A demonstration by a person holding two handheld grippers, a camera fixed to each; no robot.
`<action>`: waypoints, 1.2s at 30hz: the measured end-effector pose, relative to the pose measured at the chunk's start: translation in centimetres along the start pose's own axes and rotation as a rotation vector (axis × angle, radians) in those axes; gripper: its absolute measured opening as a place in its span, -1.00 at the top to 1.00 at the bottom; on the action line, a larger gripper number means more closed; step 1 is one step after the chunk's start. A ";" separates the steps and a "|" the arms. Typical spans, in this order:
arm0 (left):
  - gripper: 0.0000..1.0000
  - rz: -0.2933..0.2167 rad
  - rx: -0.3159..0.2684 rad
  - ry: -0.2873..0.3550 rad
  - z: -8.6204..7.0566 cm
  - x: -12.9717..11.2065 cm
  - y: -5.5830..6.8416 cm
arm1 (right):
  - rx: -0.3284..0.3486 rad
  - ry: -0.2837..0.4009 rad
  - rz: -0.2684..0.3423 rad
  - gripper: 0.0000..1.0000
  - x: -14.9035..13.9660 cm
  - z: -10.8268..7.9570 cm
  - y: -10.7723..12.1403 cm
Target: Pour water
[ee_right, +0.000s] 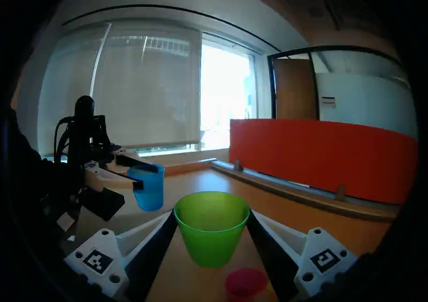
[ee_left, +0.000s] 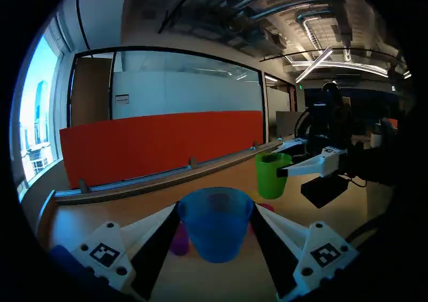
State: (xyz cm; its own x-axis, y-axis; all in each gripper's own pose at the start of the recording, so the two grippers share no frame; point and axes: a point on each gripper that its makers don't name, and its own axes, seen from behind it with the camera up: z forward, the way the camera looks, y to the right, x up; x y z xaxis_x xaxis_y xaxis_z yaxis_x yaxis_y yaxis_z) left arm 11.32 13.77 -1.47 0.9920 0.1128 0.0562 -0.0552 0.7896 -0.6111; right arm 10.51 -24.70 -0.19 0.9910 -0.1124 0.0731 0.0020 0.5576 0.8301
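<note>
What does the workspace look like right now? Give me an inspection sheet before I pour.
Surface: wooden desk, rail along its far edge.
Job's things: blue cup and green cup, both upright and held off the desk; water level cannot be told.
Clutter: pink cup and purple cup standing on the desk beneath.
Tools: left tool shut on the blue cup; right tool shut on the green cup; the two are apart.
Cables: black cable looping by the left tool's body.
Surroundings: orange partition, bright window.
</note>
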 end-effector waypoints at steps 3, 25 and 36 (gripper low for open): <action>-0.76 0.004 -0.001 0.005 0.0 0.2 0.0 | 0.009 -0.003 -0.003 -0.87 -0.2 0.0 -0.4; -0.76 0.094 0.005 0.049 0.2 2.9 0.2 | 0.049 -0.048 -0.003 -0.87 -3.0 -0.2 -2.4; -0.76 0.128 0.008 0.064 0.5 3.4 0.6 | 0.082 -0.065 0.011 -0.87 -4.6 -0.2 -3.9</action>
State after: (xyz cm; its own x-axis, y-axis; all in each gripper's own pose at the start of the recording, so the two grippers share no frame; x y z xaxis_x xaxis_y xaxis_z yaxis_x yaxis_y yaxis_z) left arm 14.62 14.91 -1.24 0.9821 0.1740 -0.0725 -0.1821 0.7761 -0.6037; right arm 5.96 -26.19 -3.88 0.9800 -0.1618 0.1158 -0.0220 0.4900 0.8714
